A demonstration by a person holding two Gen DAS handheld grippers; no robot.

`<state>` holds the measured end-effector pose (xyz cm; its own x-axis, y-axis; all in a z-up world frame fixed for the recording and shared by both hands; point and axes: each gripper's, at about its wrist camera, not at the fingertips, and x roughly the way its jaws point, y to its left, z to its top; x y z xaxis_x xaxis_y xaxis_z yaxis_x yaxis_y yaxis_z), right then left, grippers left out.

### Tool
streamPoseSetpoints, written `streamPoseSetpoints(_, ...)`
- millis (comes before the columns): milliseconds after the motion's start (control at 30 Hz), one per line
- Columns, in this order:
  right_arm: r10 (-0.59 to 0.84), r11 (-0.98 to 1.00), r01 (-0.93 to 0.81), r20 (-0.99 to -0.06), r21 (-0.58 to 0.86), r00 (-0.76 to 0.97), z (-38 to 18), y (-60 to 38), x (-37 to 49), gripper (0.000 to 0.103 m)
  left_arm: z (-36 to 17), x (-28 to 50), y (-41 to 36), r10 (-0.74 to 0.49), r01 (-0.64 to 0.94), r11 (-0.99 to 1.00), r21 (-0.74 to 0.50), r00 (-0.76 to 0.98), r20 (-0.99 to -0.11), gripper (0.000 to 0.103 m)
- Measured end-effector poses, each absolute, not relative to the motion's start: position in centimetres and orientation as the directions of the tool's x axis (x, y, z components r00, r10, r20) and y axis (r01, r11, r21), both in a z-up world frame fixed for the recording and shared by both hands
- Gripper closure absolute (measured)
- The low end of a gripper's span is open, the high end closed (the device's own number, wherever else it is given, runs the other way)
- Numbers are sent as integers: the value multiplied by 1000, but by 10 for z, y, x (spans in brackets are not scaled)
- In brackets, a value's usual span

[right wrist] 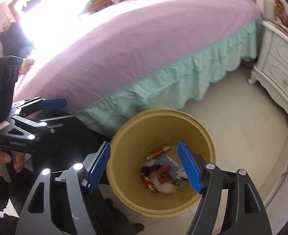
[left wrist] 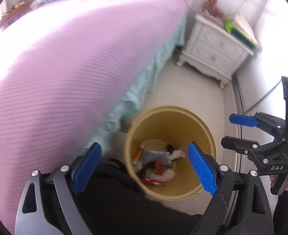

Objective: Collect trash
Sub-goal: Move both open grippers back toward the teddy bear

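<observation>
A yellow waste bin (left wrist: 208, 135) (right wrist: 124, 137) stands on the pale floor beside the bed. Trash (left wrist: 157, 166) (right wrist: 164, 173) lies at its bottom: a brown tube, a grey-blue packet, white wads and a red wrapper. My left gripper (left wrist: 144, 145) hangs above the bin's left side, open, with nothing between its blue pads. In the right wrist view the left gripper (right wrist: 57, 113) shows at the far left in a hand. My right gripper (right wrist: 144, 144) hovers over the bin, open and empty; in the left wrist view the right gripper (left wrist: 229, 131) sits to the bin's right.
A bed (left wrist: 65, 68) (right wrist: 134, 54) with a purple cover and teal skirt fills the left and back. A white nightstand (left wrist: 214, 49) (right wrist: 280, 72) stands at the back right with things on top. The person's dark trousers (left wrist: 114, 192) lie under the left gripper.
</observation>
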<state>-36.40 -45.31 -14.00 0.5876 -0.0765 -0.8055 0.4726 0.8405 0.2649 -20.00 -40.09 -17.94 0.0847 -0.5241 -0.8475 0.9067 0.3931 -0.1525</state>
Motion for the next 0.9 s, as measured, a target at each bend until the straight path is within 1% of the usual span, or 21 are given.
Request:
streamPoseSetpoints(100,-63,870,413,-771,269,634,-125,-440,-344,30,-153,-185,-366,-559,881,459,-118,183,-809,11)
streamPoseSetpoints(200,-40,891,354,-726,286,686,-111,-427,-316,21,-125,-171,-327,-571,833,550,-68,315,-759,4)
streamPoseSetpoints(233,-26,895,333,-711,296,702,-107,-422,-307,21,-117,-168,-317,-563,812,582,-45,363,-743,4)
streamPoseSetpoints(300,14,904,281,-679,322,734,-99,-412,-284,15,-101,-156,-291,-521,742,670,15,484,-703,4)
streamPoseSetpoints(367,52,914,227,-653,336,756,-90,-399,-260,13,-88,-145,-267,-486,680,732,37,560,-671,4)
streamPoseSetpoints(500,118,948,92,-606,304,787,-65,-367,-207,12,-70,-118,-224,-433,578,816,19,633,-642,4)
streamPoseSetpoints(667,188,963,-47,-537,265,822,-33,-335,-146,8,-55,-79,-179,-335,451,892,33,707,-623,4)
streamPoseSetpoints(800,238,960,-121,-501,254,832,-17,-313,-100,8,-50,-50,-151,-301,380,925,-4,727,-617,4)
streamPoseSetpoints(900,248,960,-142,-492,241,835,-9,-299,-67,9,-49,-22,-141,-255,324,946,1,746,-615,4)
